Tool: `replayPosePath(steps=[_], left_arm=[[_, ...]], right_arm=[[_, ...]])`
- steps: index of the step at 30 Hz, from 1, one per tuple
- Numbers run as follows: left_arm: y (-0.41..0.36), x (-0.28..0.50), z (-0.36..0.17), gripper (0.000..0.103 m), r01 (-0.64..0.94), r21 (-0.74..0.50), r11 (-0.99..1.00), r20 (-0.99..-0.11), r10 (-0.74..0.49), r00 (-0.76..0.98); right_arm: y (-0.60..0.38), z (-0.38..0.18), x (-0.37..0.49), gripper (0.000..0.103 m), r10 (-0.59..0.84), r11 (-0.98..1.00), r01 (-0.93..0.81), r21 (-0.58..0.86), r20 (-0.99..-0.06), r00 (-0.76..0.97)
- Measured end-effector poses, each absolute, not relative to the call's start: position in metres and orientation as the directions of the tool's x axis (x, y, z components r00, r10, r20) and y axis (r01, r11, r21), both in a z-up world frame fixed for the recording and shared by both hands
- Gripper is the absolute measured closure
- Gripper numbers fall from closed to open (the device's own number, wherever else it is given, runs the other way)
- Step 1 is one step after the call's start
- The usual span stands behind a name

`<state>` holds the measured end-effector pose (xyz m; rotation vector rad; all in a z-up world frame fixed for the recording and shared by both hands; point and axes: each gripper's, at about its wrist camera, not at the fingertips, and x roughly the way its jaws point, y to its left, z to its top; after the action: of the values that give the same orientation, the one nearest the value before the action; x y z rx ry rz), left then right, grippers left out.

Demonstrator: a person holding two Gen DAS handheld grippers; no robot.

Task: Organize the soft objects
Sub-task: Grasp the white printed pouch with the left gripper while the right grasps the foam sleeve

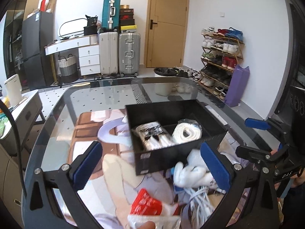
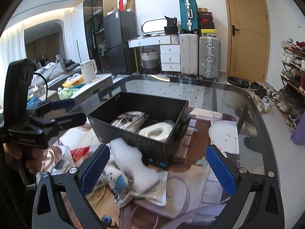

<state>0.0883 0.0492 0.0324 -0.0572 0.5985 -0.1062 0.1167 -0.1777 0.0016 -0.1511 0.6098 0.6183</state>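
A black box [image 1: 171, 155] [image 2: 152, 148] stands on the glass table. It holds a bagged black-and-white item [image 1: 152, 135] [image 2: 131, 119] and a rolled white cloth [image 1: 187, 131] [image 2: 158, 131]. A pile of white soft items [image 1: 192, 171] [image 2: 131, 162] lies against the box's near side. A red-and-clear packet [image 1: 148, 204] [image 2: 80, 152] lies nearer. My left gripper [image 1: 152, 166] is open and empty above the table before the box. My right gripper [image 2: 158, 168] is open and empty over the white pile.
The glass table [image 1: 106, 97] [image 2: 247, 133] covers a printed mat. White cords [image 1: 200, 196] lie by the pile. Beyond stand suitcases [image 1: 119, 53], a shoe rack [image 1: 219, 61], a door [image 2: 247, 28] and a side counter with a kettle [image 2: 88, 70].
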Motion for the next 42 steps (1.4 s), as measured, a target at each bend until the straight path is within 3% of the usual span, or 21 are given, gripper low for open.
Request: replayPosePath(steps=[21, 42], left_arm=[[0.063, 0.023, -0.002, 0.0, 0.077, -0.041, 0.996, -0.631, -0.085, 0.771], [0.056, 0.025, -0.03, 0.0, 0.137, -0.035, 0.99, -0.712, -0.121, 0.692]], right_arm=[[-0.176, 0.001, 0.094, 0.001, 0.491, 0.814, -0.579, 0.045, -0.586, 0.645], [-0.173, -0.013, 0.103, 0.001, 0.492, 0.814, -0.575, 0.081, -0.621, 0.609]])
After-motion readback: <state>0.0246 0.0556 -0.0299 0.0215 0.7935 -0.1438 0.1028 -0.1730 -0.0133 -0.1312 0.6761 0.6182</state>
